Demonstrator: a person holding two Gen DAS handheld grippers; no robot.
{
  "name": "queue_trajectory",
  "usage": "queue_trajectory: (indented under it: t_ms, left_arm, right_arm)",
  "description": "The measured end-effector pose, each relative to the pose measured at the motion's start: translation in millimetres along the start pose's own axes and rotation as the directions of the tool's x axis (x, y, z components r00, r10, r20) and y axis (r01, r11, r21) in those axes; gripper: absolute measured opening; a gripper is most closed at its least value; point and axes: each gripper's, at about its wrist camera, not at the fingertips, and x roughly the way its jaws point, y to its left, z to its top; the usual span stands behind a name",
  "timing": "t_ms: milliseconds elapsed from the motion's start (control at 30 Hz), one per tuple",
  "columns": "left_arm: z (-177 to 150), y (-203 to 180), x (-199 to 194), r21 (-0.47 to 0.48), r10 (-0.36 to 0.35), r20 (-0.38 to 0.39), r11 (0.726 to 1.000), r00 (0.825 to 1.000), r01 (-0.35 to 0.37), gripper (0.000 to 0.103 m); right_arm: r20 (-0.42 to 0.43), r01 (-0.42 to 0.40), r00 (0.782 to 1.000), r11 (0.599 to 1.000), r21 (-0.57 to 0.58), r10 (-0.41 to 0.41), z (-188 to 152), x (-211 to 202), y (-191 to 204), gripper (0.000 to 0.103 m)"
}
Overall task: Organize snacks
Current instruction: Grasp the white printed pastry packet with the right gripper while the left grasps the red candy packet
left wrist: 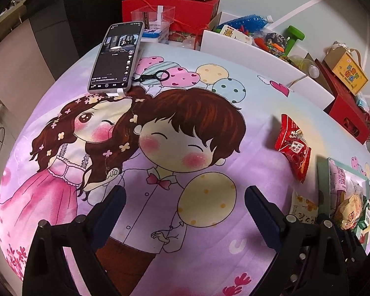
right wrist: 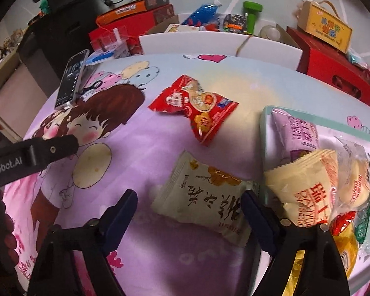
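- Left wrist view: left gripper [left wrist: 183, 198] at bottom centre, jaws spread wide, nothing between them but bare printed cloth [left wrist: 259, 113]. It holds and touches nothing.
- Same view: red snack packet [left wrist: 293, 146] lies at right of frame, well apart from this tool, long axis running top to bottom with a slight lean. Cream snack packet [left wrist: 304, 206] only partly seen at lower right, beyond the right finger. Teal tray [left wrist: 323, 185], already holding several packets, sits at the far right edge.
- Same view: phone [left wrist: 117, 56] rests at upper left of the cloth, clear of the snacks.
- Right wrist view: right gripper [right wrist: 188, 203] at bottom centre, jaws apart but not fully spread. The cream snack packet [right wrist: 204, 198] lies between the fingers, closer to the right one; pads do not look pressed on it, so I judge no grip yet.
- Same view: packet's long axis runs diagonally, upper left to lower right, skewed to the jaw line. Its lower right end sits just beside the teal tray [right wrist: 265, 133] wall.
- Same view: red snack packet [right wrist: 197, 108] lies above centre, further off. Left tool's arm shows at the left edge.
- Judgement: the right hand is much nearer both loose packets; cream one first, with a short carry right into the tray.
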Motion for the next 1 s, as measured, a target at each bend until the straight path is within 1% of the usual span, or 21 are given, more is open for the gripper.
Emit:
queue_trajectory:
  t_ms: [67, 133, 200, 267, 367, 500, 667, 733, 900, 1000]
  left_arm:
    - [0, -1, 0, 0.001, -0.002, -0.001, 1.0, 1.0, 0.002, 0.097]
    - [0, -2, 1, 0.004, -0.003, -0.002, 1.0, 1.0, 0.003, 0.097]
    - [0, -2, 1, 0.005, -0.004, -0.002, 1.0, 1.0, 0.004, 0.097]
    - [0, -1, 0, 0.005, -0.003, -0.001, 1.0, 1.0, 0.003, 0.097]
    - [0, -1, 0, 0.003, 0.0, 0.0, 1.0, 1.0, 0.0, 0.097]
    - [0, -1, 0, 0.005, 0.0, 0.001, 1.0, 1.0, 0.0, 0.097]
    - [0, -2, 0, 0.008, -0.001, 0.001, 1.0, 1.0, 0.001, 0.097]
    - [0, -3, 1, 0.008, 0.0, -0.002, 1.0, 1.0, 0.0, 0.097]
    - [1, -4, 3, 0.012, 0.001, -0.004, 1.0, 1.0, -0.001, 0.097]
    - [1, -5, 4, 0.014, 0.005, -0.008, 1.0, 1.0, -0.005, 0.097]
  right_arm:
    - [0.002, -0.028, 1.0, 1.0, -0.005, 0.028, 0, 0, 4, 0.085]
    - [0.005, -0.071, 0.997, 0.997, -0.016, 0.072, 0, -2, 7, 0.082]
    - [0.009, -0.119, 0.993, 0.993, -0.016, 0.119, 0, -3, 9, 0.082]
    - [0.012, -0.133, 0.991, 0.991, -0.02, 0.133, 0, -3, 10, 0.081]
    - [0.02, -0.117, 0.993, 0.992, -0.043, 0.118, 0, -5, 11, 0.081]
    - [0.041, -0.044, 0.998, 0.989, -0.143, 0.05, 0, -5, 12, 0.082]
    - [0.018, -0.034, 0.999, 0.977, -0.209, 0.038, -3, 6, 12, 0.08]
    - [0.018, -0.041, 0.999, 0.972, -0.23, 0.046, -3, 11, 13, 0.081]
    - [0.045, -0.03, 0.998, 0.967, -0.252, 0.042, 0, 19, 20, 0.081]
    - [0.026, -0.036, 0.999, 0.966, -0.257, 0.044, 1, 19, 22, 0.082]
